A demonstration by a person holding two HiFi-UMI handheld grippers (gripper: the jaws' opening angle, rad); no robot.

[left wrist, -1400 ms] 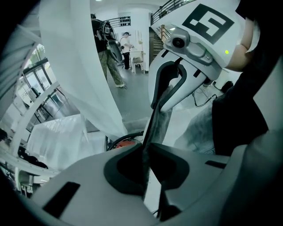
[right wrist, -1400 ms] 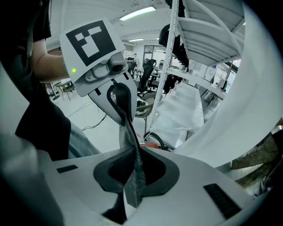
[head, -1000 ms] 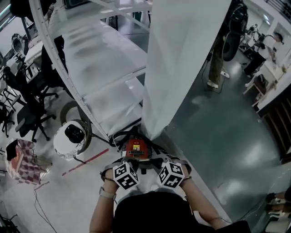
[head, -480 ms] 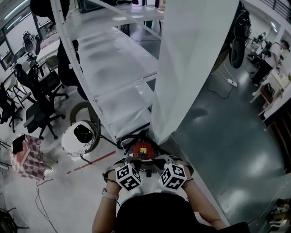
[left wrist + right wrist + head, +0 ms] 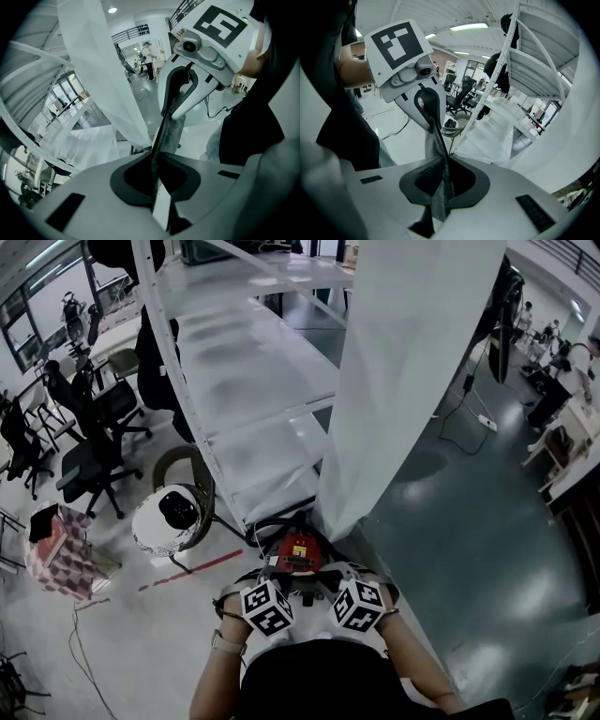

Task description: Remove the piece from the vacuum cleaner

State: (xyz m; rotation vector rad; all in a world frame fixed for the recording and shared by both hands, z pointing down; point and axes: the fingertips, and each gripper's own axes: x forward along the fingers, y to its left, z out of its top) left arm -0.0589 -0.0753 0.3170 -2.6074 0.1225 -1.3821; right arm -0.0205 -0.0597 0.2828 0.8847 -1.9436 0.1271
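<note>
So here's where I'm at: both tongs are pulled in tight against the person's body, tips facing each other, and they've got the same thing clamped between them. The left tongs (image 5: 154,164) are shut on a thin dark grey piece (image 5: 172,131), kinda fabric-looking, and it runs straight from those jaws across to the right tongs (image 5: 442,168), which are pinched on its other end. So the piece is stretched between the two tips, with nothing else in either set of jaws. From the head view I can only see the two marker cubes, left cube (image 5: 267,607) and right cube (image 5: 359,605), side by side and close together. The piece itself is hidden under them there. The red vacuum (image 5: 298,551) sits just past the tips, pretty much centred between the two tongs, with a black hose (image 5: 267,524) looped around its far side. I can't tell if the piece is touching the vacuum or already clear of it. A big white sheet (image 5: 403,362) hangs ahead and to the right of the right tongs, with its bottom corner coming down right by the vacuum. A white rack (image 5: 253,381) stretches away ahead of the left tongs, and there's a white round drum (image 5: 172,518) on the floor, well off to the left of them.
</note>
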